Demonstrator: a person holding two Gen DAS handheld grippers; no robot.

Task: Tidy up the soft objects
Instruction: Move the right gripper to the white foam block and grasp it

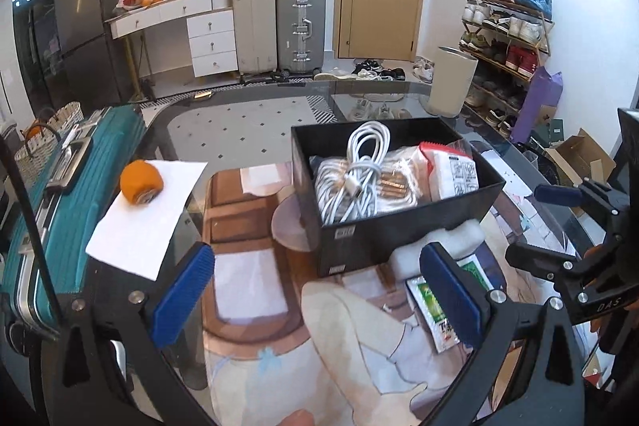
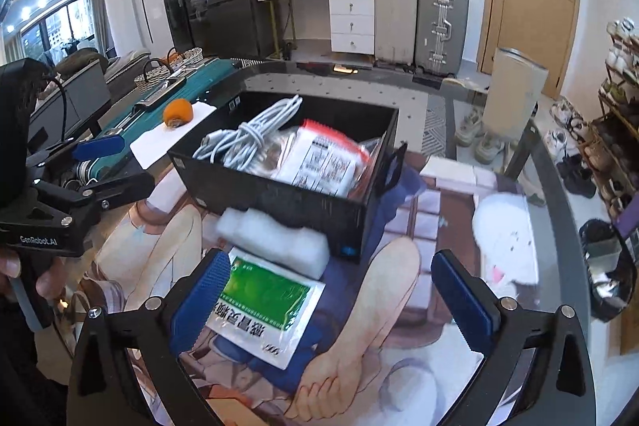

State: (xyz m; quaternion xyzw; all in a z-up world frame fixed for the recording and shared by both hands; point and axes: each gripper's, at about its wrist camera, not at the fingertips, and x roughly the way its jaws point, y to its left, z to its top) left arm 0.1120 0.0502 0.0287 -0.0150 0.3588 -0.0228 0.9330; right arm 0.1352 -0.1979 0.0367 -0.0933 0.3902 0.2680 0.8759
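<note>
A black open box (image 1: 403, 226) (image 2: 287, 202) stands on the glass table and holds coiled white cables (image 1: 355, 174) (image 2: 247, 138) and a red-and-white packet (image 1: 451, 166) (image 2: 323, 158). A white foam block (image 1: 447, 238) (image 2: 275, 238) lies against the box's near side. A green-and-white sachet (image 2: 263, 306) (image 1: 439, 314) lies in front of the foam. My right gripper (image 2: 335, 298) is open above the table, its left finger beside the sachet. My left gripper (image 1: 315, 294) is open and empty in front of the box.
An orange (image 1: 141, 182) (image 2: 178, 112) sits on a white paper sheet (image 1: 143, 218) at the table's left. A teal suitcase (image 1: 60, 194) stands beside the table. A white plush (image 2: 507, 242) lies at right. A bin (image 1: 451, 82) and shoe rack (image 1: 507, 38) stand beyond.
</note>
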